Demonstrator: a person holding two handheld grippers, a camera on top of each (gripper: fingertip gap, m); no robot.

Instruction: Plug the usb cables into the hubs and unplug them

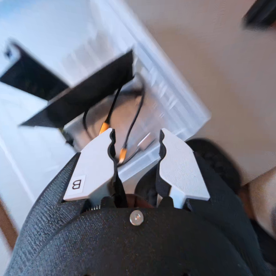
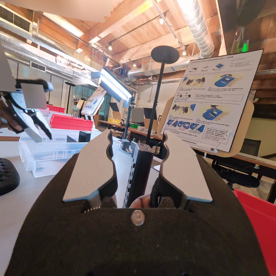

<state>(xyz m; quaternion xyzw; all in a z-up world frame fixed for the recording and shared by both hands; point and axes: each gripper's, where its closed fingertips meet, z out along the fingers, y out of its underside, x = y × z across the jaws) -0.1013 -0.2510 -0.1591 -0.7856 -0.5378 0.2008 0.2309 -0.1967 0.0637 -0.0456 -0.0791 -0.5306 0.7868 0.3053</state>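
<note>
In the left wrist view my left gripper [image 1: 135,134] is open and empty, hovering over a clear plastic bin [image 1: 141,164]. In the bin lie black cables with orange plugs [image 1: 123,153] [image 1: 104,127] and a small silver plug [image 1: 144,141]. The view is blurred. In the right wrist view my right gripper [image 2: 136,134] is open. A long dark hub [image 2: 143,171] with a row of ports stands between its fingers, near the right pad, and two grey plugs [image 2: 124,144] sit at its far end. The left gripper [image 2: 43,137] shows at the left over the clear bin [image 2: 49,155].
A black divider [image 1: 83,95] crosses the bin. A black block [image 2: 84,136] sits in the clear bin. Red bins [image 2: 71,122] stand behind it and another [image 2: 256,216] at the lower right. An instruction board [image 2: 209,101] and a black pole stand [image 2: 158,92] rise ahead. A black mesh pad [image 2: 7,176] lies at the left.
</note>
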